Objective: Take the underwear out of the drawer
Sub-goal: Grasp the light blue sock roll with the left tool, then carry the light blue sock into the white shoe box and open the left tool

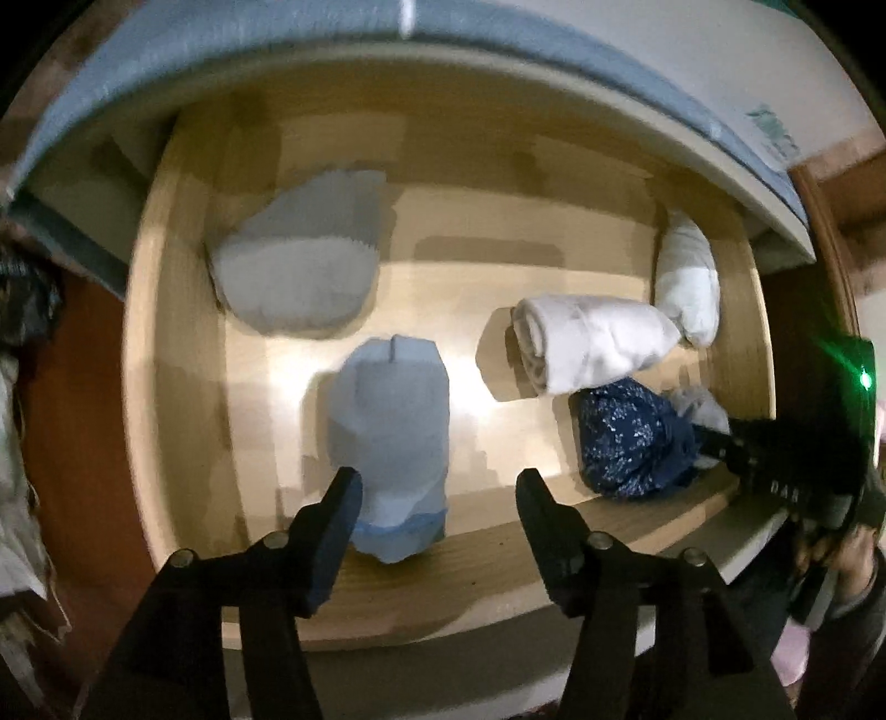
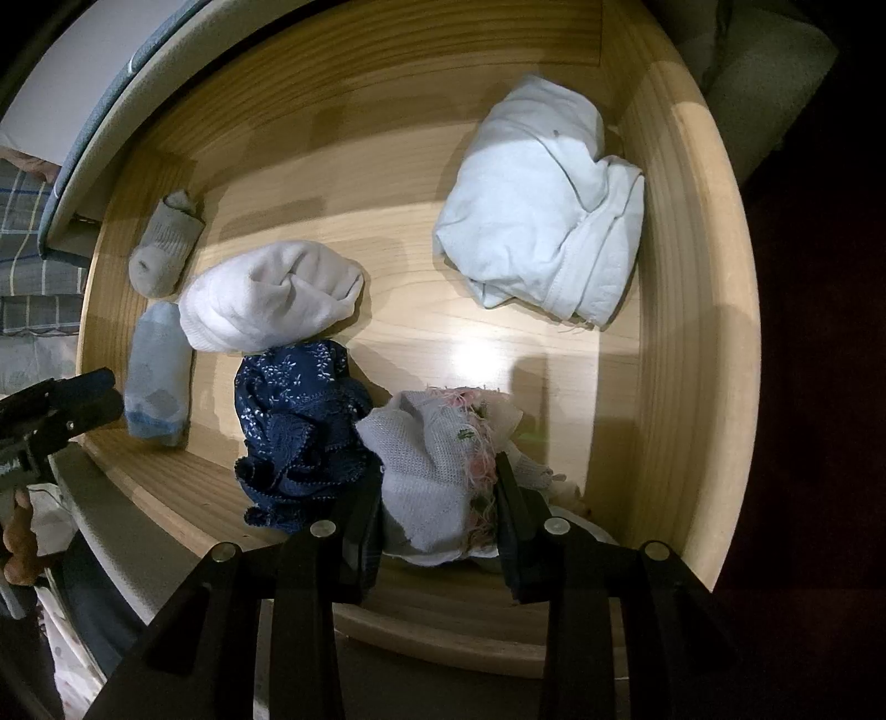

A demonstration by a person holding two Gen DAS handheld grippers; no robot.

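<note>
The open wooden drawer (image 2: 692, 310) holds rolled clothes. My right gripper (image 2: 437, 498) is shut on a white knit underwear with pink lace (image 2: 432, 465) at the drawer's front; its tip shows at the right of the left wrist view (image 1: 714, 432). A navy floral underwear (image 2: 299, 421) lies touching it on the left, also seen in the left wrist view (image 1: 631, 437). My left gripper (image 1: 437, 493) is open above the drawer's front edge, over a light blue sock roll (image 1: 393, 432), not touching it.
A grey sock roll (image 1: 299, 266), a white roll (image 1: 592, 343) and a white folded garment (image 2: 542, 205) lie in the drawer. A bed edge with a grey-blue rim (image 1: 498, 50) overhangs the drawer's back. Dark floor lies to the right.
</note>
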